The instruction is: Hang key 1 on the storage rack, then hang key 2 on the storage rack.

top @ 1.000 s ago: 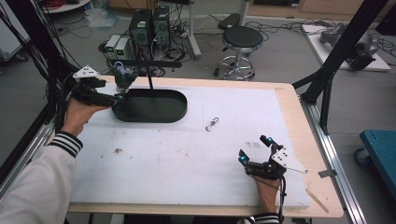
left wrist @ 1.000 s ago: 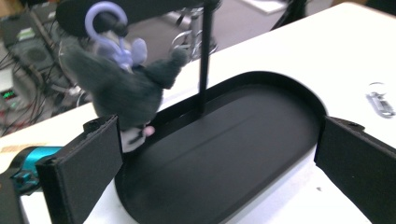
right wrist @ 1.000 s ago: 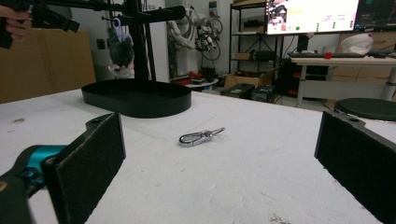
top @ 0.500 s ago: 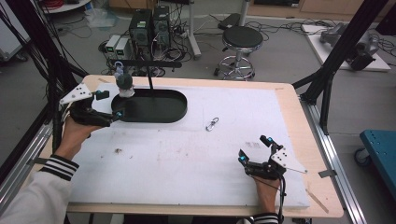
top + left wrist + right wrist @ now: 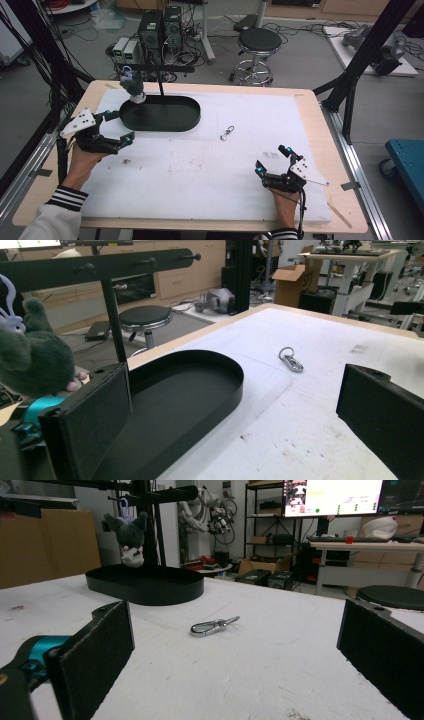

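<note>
The left tool (image 5: 114,127) is held with its jaws apart and empty, just beside the left end of the black tray (image 5: 160,114), above which a dark plush toy (image 5: 132,86) is hung from the stand's crossbar (image 5: 156,67). A metal clip (image 5: 228,133) is seen lying on the desk (image 5: 210,170) to the right of the tray. Well to the right of the tray, near the desk's front edge, the right tool (image 5: 272,161) is held with its jaws spread wide, nothing between them.

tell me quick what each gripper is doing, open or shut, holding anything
Left gripper: open, holding nothing.
Right gripper: open, holding nothing.
</note>
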